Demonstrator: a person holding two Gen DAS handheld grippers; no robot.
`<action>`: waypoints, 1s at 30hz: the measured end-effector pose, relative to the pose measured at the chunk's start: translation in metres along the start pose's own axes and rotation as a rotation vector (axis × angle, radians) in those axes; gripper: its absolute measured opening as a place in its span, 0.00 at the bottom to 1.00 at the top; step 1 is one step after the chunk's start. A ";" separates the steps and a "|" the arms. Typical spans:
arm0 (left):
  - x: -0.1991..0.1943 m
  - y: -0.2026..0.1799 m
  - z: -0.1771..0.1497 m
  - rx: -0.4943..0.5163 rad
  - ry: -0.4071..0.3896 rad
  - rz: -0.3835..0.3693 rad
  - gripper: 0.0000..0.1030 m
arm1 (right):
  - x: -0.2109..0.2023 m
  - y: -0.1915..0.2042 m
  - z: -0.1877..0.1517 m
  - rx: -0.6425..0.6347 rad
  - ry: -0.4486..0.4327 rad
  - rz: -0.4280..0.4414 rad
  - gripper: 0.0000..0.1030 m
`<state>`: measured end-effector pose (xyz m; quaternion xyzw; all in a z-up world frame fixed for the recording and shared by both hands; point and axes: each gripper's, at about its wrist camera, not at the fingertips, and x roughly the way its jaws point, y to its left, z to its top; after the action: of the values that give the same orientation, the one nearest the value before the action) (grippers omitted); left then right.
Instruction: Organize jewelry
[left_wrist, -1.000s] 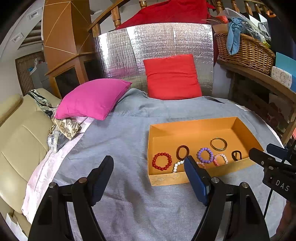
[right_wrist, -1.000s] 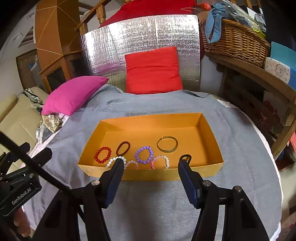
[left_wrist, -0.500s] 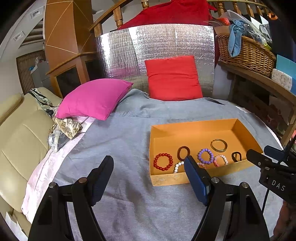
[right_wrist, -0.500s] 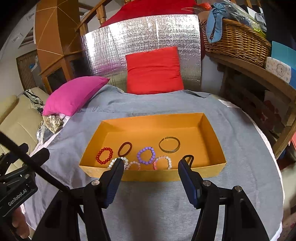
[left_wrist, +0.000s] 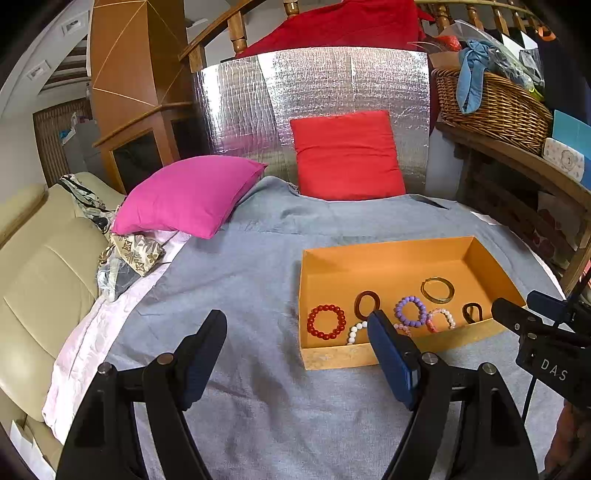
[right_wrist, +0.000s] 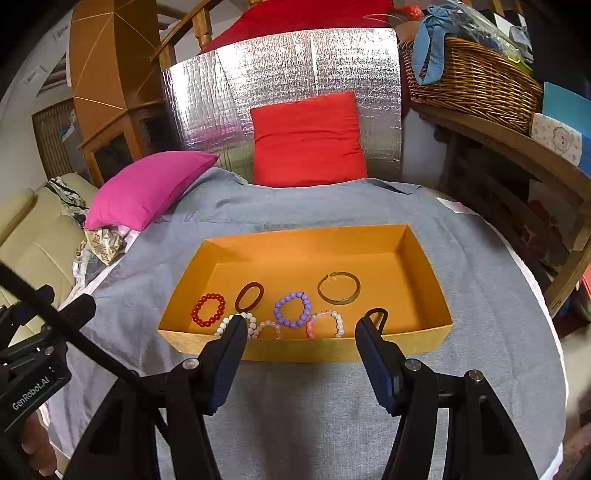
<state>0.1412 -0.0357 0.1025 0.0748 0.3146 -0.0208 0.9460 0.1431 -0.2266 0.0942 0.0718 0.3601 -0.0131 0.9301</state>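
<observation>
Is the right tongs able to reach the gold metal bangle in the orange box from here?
Probably yes. The right tongs hang open before the orange box, which has no lid, and nothing covers the gold metal bangle.

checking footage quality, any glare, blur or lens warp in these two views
Left wrist view: sharp, heavy fisheye bending at the edges, dark corners, glare on the foil panel. Right wrist view: same warp, foil glare too, orange box evenly lit, soft shadows.

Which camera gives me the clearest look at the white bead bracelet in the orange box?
Neither is clean; the right wrist view is better: the white bead bracelet shows most of its loop, only its near edge behind a fingertip. In the left wrist view a finger hides about half.
</observation>
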 end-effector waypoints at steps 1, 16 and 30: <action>0.000 0.000 0.000 0.001 0.001 -0.001 0.77 | 0.000 0.000 0.000 0.000 0.000 0.000 0.63; -0.002 0.001 0.003 -0.006 -0.004 -0.014 0.77 | -0.002 -0.002 0.000 0.004 -0.008 -0.005 0.63; 0.006 0.000 0.007 -0.018 0.009 -0.043 0.77 | 0.006 -0.001 0.003 0.008 0.010 -0.004 0.63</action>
<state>0.1499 -0.0368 0.1047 0.0596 0.3208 -0.0379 0.9445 0.1493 -0.2275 0.0920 0.0750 0.3650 -0.0159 0.9278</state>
